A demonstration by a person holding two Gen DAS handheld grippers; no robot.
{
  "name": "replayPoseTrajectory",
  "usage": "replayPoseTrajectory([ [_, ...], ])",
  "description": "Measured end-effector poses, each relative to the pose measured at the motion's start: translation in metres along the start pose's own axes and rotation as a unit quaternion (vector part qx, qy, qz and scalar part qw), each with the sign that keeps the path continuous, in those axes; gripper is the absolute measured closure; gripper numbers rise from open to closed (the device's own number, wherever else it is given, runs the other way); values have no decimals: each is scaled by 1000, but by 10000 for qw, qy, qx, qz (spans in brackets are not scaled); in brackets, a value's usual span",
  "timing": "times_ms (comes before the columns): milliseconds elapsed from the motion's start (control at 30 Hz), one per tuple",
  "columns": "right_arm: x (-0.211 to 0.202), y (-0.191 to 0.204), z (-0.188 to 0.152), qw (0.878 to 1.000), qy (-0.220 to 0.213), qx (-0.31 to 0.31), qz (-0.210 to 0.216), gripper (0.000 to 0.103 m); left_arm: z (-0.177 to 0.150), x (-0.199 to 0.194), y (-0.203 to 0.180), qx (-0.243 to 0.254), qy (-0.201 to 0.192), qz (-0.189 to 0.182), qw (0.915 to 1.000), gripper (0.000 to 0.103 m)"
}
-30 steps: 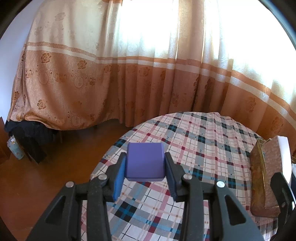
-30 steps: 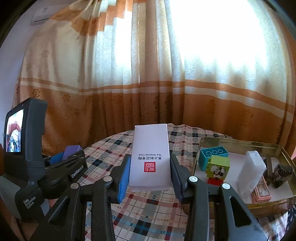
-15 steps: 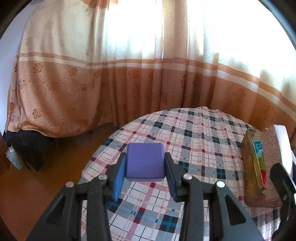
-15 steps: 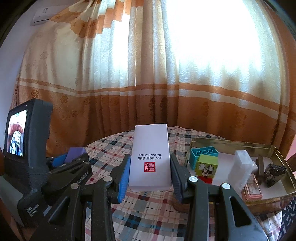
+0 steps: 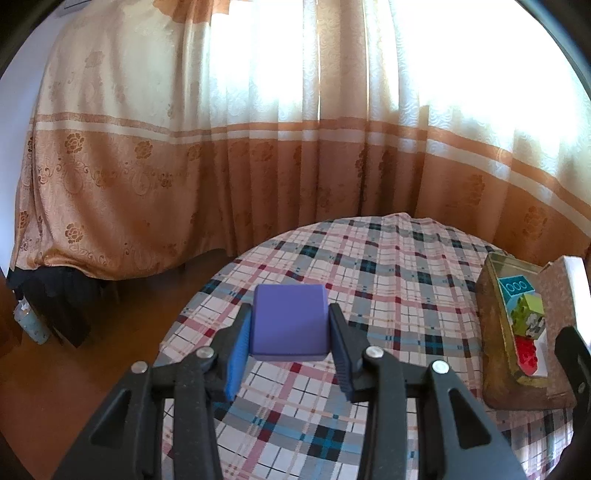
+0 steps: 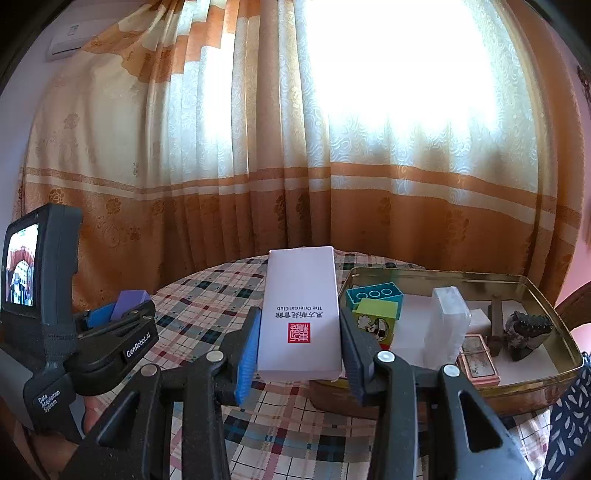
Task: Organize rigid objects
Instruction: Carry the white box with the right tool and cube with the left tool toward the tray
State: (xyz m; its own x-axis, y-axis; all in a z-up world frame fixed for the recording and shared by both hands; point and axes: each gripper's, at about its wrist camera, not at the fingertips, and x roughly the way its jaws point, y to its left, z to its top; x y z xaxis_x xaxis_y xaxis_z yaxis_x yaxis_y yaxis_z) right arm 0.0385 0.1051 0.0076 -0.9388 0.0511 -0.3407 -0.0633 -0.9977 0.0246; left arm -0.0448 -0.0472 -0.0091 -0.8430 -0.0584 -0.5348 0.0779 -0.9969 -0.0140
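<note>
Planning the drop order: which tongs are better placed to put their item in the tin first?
Probably right. The right tongs hold the white box right beside the gold tin; the left tongs, holding the purple block, are farther away.

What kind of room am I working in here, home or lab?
Most likely a home room, not a lab. Floor-length patterned curtains cover a bright window, a round table wears a plaid tablecloth, the floor is wood, and a wall air conditioner sits up by the ceiling.

A lived-in home room: floor-length floral curtains over a bright window, a wall air conditioner, wooden floor, plaid-clothed round surface.
</note>
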Motion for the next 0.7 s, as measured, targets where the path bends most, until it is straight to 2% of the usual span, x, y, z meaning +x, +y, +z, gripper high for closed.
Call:
replayPoseTrajectory([
  [133,-2,-4,0,9999,-44,-55,-76,60,-2,2,-4,-99,169,-147,9997,63],
  [700,-12,-29,-1,9993,-131,20,-353,60,-6,-10,-27,40,107,-345,9993,63],
])
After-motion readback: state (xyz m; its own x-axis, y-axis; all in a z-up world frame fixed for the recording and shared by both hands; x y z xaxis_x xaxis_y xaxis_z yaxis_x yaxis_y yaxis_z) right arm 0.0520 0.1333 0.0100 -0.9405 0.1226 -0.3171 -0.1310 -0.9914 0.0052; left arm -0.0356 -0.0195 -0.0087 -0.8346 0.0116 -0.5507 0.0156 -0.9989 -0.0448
